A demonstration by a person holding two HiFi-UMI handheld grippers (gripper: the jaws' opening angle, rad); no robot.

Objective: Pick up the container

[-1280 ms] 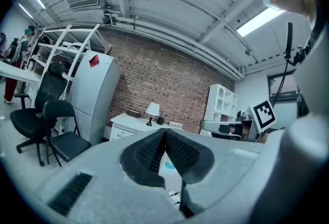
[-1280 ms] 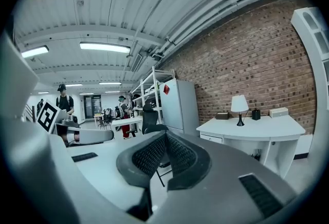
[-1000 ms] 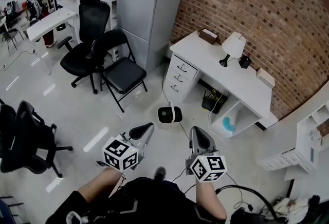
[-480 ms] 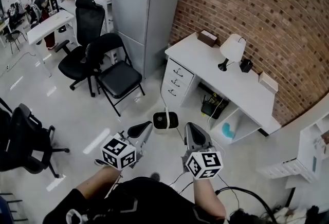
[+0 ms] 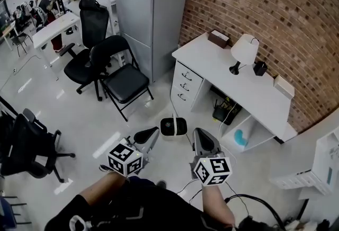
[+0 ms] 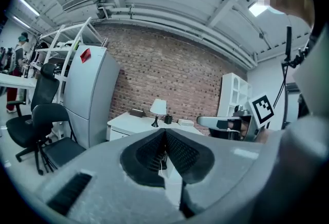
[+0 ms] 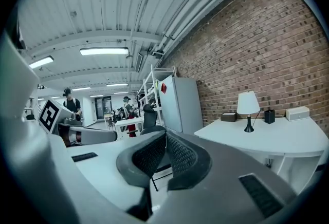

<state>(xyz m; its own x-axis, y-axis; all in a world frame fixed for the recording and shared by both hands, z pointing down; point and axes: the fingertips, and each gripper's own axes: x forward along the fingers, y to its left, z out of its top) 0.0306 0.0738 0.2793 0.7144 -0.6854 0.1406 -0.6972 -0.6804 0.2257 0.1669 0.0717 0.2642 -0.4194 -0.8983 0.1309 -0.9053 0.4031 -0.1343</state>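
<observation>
Hovering over the floor (image 5: pixel 79 113), the left tongs (image 5: pixel 152 132) and the right tongs (image 5: pixel 199 132) are held clenched, empty. One black container (image 5: pixel 259 68), its contents indiscernible, is seen beside one lamp (image 5: pixel 244 51) on the tabletop (image 5: pixel 212 63).

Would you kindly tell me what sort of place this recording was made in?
Most likely an office or lab workspace: a white desk with a lamp stands against a brick wall, and a black swivel chair sits by other desks further back.

Jaws together on left gripper (image 5: pixel 152 132), right gripper (image 5: pixel 201 133)
</observation>
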